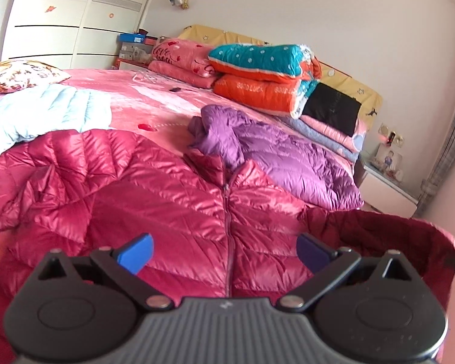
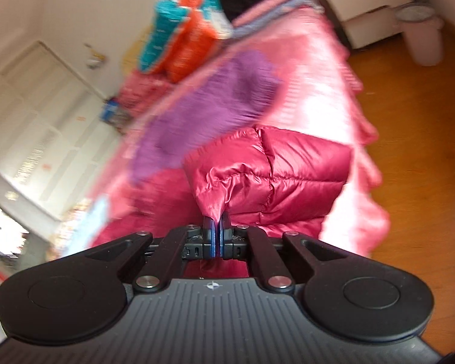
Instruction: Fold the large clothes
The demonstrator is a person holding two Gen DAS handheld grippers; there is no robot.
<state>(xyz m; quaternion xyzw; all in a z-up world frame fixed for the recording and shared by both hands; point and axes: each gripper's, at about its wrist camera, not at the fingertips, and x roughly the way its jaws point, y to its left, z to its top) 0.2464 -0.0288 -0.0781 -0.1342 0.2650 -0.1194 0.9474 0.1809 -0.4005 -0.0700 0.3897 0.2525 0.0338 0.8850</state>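
Right gripper [image 2: 217,224] fingers clamp the red down jacket's [image 1: 166,188] sleeve; left gripper [image 1: 224,250], fingers apart, should pin the zipper [image 1: 227,212] while folding.

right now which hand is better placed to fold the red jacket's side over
Right. The right tool is shut on a pinch of the red down jacket, that part lifted. The left tool hangs open above the zipper, holding nothing.

Shiny red quilted down jacket [image 1: 154,188] lies zipped on the bed, one part lifted.
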